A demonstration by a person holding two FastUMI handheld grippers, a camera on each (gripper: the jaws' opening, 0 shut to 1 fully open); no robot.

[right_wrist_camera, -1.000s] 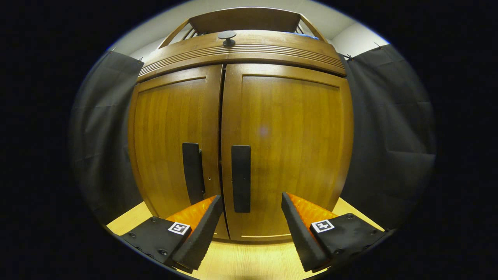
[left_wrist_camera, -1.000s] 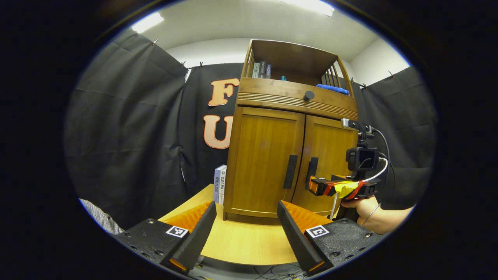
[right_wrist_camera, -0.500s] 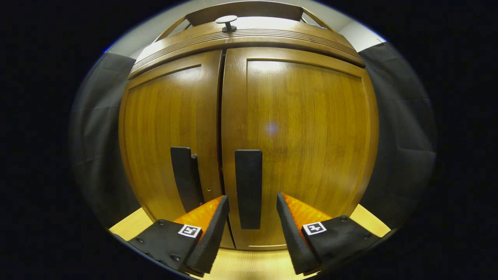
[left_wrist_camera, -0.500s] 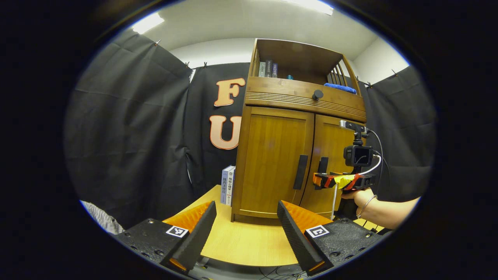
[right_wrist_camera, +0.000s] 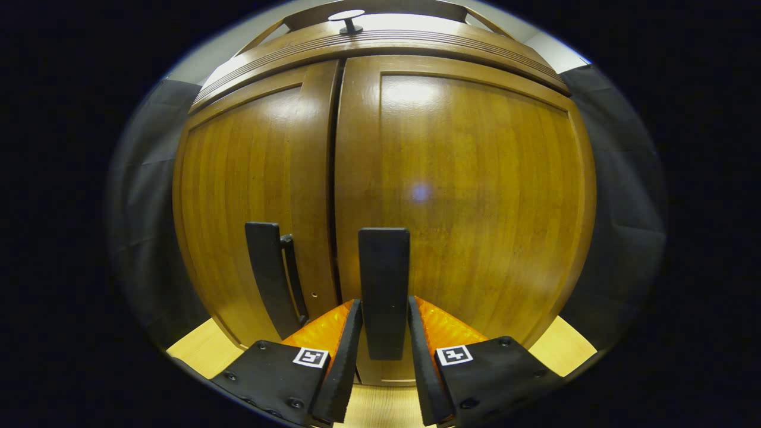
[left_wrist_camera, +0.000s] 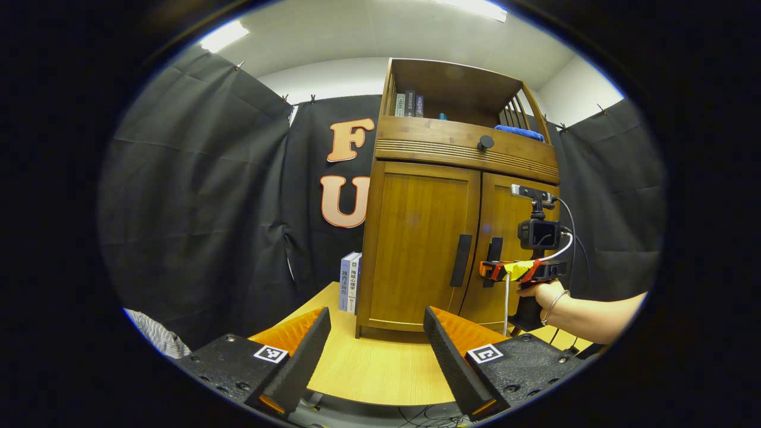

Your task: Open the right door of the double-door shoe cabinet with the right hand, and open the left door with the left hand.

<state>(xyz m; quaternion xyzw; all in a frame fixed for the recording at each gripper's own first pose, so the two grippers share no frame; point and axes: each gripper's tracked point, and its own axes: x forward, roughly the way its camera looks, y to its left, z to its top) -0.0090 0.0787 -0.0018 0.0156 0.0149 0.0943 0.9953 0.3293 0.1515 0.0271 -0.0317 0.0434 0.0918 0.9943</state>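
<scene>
One wooden cabinet [left_wrist_camera: 452, 196] is seen standing on a pale wood table [left_wrist_camera: 374, 368], at about 1 o'clock from the left gripper [left_wrist_camera: 376, 342]. Two doors are counted, both closed: the left door [left_wrist_camera: 422, 244] and the right door [left_wrist_camera: 505, 238]. One drawer [left_wrist_camera: 464, 148] with one round knob [left_wrist_camera: 486, 142] is seen above them, and one open shelf on top, where three books [left_wrist_camera: 410, 106] and one blue cloth [left_wrist_camera: 518, 132] are made out. Two more books [left_wrist_camera: 351, 289] are stood upright just beside the cabinet at its 9 o'clock.

Two black handles are counted in the right gripper view, the left one [right_wrist_camera: 267, 276] at 10 o'clock and the right one [right_wrist_camera: 383, 291] at 12 o'clock from the right gripper [right_wrist_camera: 383, 333]. The right handle is flanked closely by the two fingers of the right gripper; whether both pads press on it cannot be told. In the left gripper view this gripper [left_wrist_camera: 502, 270] is held by one hand [left_wrist_camera: 538, 292] at the right door.

The left gripper is held wide apart, with nothing between its fingers, well short of the cabinet.
</scene>
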